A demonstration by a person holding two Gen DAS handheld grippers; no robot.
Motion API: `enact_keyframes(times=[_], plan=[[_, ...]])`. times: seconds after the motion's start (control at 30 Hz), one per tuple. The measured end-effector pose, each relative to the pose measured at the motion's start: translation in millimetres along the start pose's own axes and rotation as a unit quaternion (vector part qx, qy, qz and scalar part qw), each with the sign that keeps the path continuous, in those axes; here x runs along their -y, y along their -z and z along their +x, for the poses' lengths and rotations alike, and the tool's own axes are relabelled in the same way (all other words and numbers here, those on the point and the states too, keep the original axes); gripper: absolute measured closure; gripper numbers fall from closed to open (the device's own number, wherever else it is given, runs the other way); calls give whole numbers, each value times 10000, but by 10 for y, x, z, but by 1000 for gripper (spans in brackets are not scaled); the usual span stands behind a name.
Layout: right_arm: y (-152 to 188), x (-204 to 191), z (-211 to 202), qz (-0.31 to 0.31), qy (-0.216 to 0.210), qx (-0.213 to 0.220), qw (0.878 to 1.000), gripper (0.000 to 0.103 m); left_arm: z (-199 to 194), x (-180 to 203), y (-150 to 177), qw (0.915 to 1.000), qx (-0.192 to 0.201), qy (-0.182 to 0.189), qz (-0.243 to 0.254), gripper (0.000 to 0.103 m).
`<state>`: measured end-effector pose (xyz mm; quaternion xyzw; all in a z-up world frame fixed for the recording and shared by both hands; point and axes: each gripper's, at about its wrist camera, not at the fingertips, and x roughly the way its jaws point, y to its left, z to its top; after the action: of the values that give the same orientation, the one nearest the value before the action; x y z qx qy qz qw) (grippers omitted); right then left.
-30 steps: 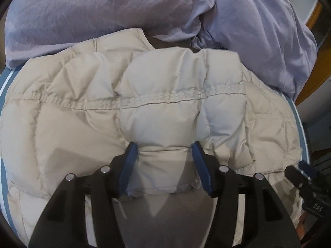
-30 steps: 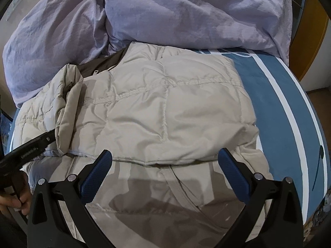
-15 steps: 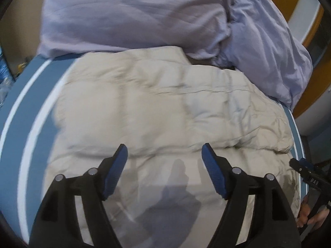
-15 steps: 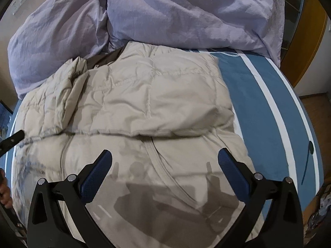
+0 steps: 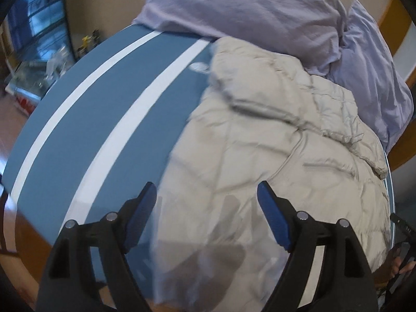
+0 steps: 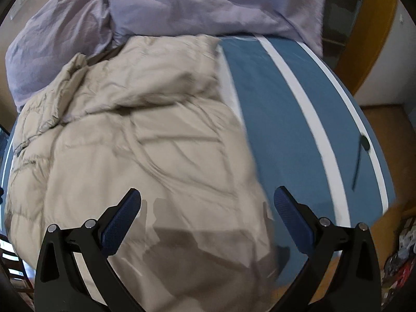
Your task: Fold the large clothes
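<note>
A bed [image 6: 286, 119] with a blue cover and white stripes fills the room's middle, a rumpled lilac duvet [image 6: 182, 2] heaped at its far end. Wooden floor [image 6: 390, 119] shows beside it, a beige wall [image 5: 104, 5] behind, and a bright window [image 5: 39, 13] off left.

Both wrist views look steeply down along their fingers from close above a bed [image 5: 85, 119]. The left view sits over the jacket's [image 5: 273, 140] left edge, the right over its right edge. They share the jacket and the lilac duvet [image 6: 182, 2] behind.
</note>
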<state>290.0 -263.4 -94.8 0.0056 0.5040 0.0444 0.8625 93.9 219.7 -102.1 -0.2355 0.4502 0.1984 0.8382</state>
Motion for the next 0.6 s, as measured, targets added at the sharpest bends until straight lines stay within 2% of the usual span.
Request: enact_keyframes(times=[0.17,0.33,0.6], plan=[[221,329,-32,307,-259,-177,9990,1,-75,-171,216,9997,-91,142,-181,23],[383,440,-64,373,-495,-262,9977,1,-73,-196,371,9992,-202,255,-212,24],[598,443,-13,382,-875,-502,9942,21,10,-297,558,9966,-432,485,-499,36]])
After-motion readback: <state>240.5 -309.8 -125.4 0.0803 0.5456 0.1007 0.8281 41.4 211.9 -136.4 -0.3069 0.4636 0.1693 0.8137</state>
